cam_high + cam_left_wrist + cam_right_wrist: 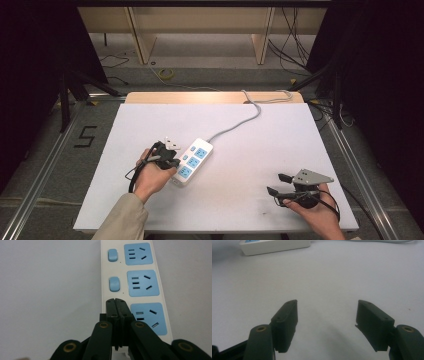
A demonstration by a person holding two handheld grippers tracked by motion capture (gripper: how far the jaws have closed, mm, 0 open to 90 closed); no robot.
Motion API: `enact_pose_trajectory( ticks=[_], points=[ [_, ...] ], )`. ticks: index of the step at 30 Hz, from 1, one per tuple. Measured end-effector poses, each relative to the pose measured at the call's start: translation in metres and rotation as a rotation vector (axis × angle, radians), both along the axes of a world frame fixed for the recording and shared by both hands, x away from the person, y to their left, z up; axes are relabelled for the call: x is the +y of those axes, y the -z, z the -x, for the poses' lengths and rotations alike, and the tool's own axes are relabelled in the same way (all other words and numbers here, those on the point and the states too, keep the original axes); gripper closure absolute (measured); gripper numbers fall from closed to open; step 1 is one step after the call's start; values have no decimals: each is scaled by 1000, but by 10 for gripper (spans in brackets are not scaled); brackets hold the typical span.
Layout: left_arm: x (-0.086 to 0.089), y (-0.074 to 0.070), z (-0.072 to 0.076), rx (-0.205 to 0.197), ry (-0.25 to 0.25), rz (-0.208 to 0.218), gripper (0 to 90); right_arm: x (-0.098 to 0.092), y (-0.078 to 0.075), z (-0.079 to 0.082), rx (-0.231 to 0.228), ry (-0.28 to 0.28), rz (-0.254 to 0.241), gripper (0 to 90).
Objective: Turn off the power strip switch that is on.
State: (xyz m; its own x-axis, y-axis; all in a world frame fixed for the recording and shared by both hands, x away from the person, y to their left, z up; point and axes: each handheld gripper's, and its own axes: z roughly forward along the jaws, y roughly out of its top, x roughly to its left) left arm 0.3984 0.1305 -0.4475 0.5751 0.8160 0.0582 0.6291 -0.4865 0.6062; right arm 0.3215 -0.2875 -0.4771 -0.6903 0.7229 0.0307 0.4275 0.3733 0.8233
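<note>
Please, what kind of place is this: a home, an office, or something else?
Most likely a lab or recording workspace, not a home. A white table stands between dark curtains, loose cables lie on the floor behind it, and the table carries little besides a power strip.

The only readable sign is a black figure "5" (86, 136) marked on the grey floor (45, 145) beside the table (250, 165), at about nine o'clock from the table's middle in the high view. The power strip (140, 277) carries no legible print on its blue sockets or switches.
</note>
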Motion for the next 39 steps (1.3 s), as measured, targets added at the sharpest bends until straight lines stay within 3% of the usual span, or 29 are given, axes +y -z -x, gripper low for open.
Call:
enact_pose_trajectory(
  ticks=[39],
  points=[
    [-5, 1, -2, 27, -10, -49, 900, 1, 1, 0, 5, -2, 2, 345]
  ],
)
